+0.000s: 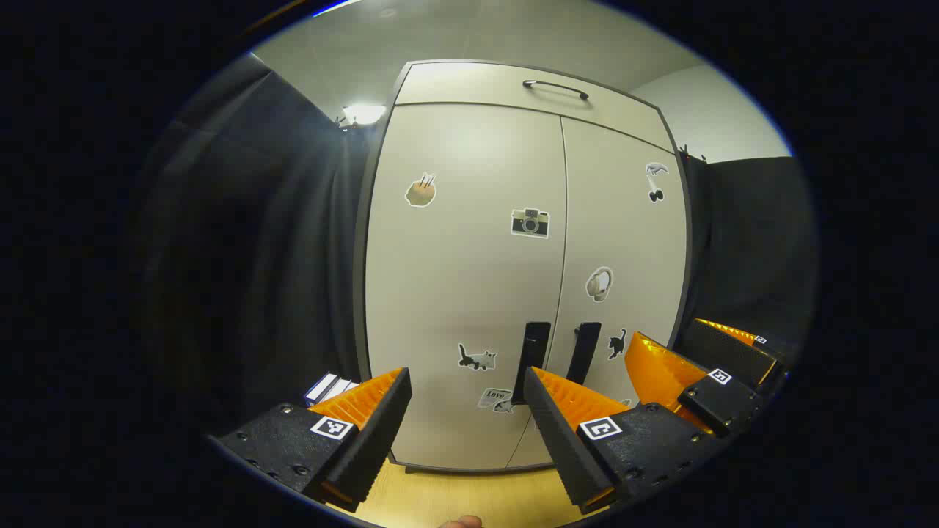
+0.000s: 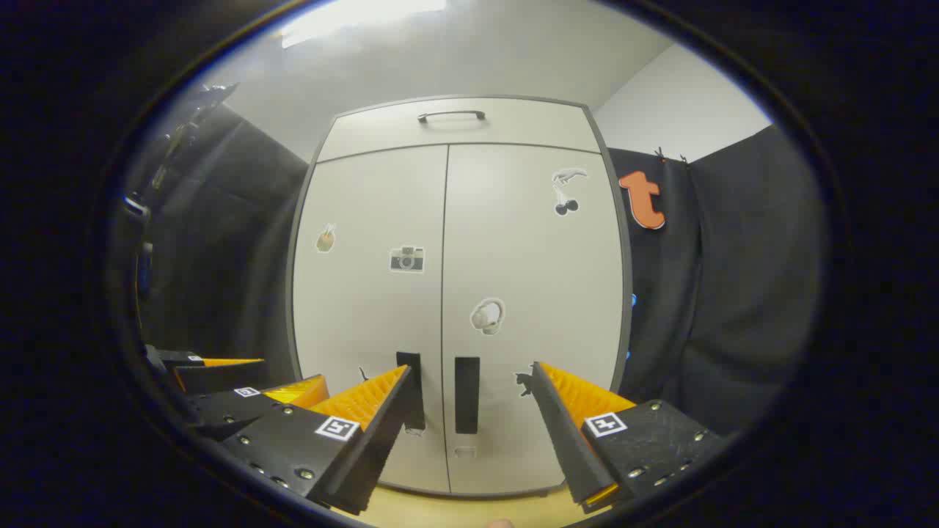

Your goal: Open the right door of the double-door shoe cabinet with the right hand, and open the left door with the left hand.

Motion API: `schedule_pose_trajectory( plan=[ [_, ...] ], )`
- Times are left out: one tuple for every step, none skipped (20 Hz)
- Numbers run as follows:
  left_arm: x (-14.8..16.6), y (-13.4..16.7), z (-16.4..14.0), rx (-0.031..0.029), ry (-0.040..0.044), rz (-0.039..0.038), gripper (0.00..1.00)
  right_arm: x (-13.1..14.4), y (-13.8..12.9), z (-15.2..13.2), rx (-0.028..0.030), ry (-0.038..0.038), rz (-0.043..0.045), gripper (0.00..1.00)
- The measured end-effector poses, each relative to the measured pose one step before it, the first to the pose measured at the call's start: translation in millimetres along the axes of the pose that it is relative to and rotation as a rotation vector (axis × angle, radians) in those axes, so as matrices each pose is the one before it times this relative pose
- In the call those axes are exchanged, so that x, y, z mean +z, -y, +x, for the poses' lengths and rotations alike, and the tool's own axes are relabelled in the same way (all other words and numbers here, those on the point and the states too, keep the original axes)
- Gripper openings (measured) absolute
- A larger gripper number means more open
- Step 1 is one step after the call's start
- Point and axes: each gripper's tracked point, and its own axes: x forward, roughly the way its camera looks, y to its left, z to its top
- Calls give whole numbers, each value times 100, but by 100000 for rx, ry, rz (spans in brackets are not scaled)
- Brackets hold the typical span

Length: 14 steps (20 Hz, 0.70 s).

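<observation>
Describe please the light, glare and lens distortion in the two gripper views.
Left gripper view: a bright lamp glares at upper left, and the cabinet edges bow outward from the fisheye. Right gripper view: a washed-out ceiling light at the top, the doors evenly lit and sharp, and the edges curved likewise.

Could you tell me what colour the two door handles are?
Black handles, clearest in the right gripper view.

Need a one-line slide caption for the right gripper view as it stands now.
Open right tongs face the closed shoe cabinet, framing the right door's handle, with the left tongs alongside.
</observation>
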Motion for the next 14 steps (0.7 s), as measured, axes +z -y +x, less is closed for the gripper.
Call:
schedule_pose_trajectory(
  plan=[
    [-193, -169, -13, 869, -823, -229, 96, -32, -56, 68, 267, -96, -280, 94],
    [-182, -112, 113, 660, -545, -355, 96, -70, 7, 108, -23, -317, -616, 96],
    [-169, -9, -32, 551, -594, -356, 96, -160, -105, 15, 204, -235, -659, 94],
    [-241, -113, 24, 552, -584, -286, 96, -118, -25, 19, 295, -479, -507, 94],
    [-126, -23, 20, 654, -374, -202, 93, -111, -26, 73, 596, -411, -299, 94],
    [-184, -16, 35, 965, -608, 161, 96, -94, 4, -31, 396, -542, -112, 94],
    [-179, -155, 72, 1482, -796, 516, 96, -113, 44, -19, 536, -306, 77, 94],
    [-207, -134, -15, 1525, -1050, 807, 96, -59, 34, -67, 614, -275, 164, 94],
    [-134, -106, -78, 1526, -686, 1087, 96, -123, 56, -76, 665, -355, 274, 94],
    [-35, -156, -77, 1735, -350, 1441, 96, -43, 29, -74, 625, -368, 129, 94],
    [-73, -216, -197, 1823, 79, 1885, 96, -106, 95, -101, 636, -481, -429, 94],
    [56, -355, -151, 2002, 254, 1558, 96, -150, 99, -43, 249, -468, -1000, 94],
    [51, -501, -216, 2279, 24, 1611, 96, -191, 102, -76, -29, -183, -882, 94],
    [-19, -523, -230, 2382, 267, 881, 96, -78, 45, -9, 69, -90, -556, 96]
  ],
)
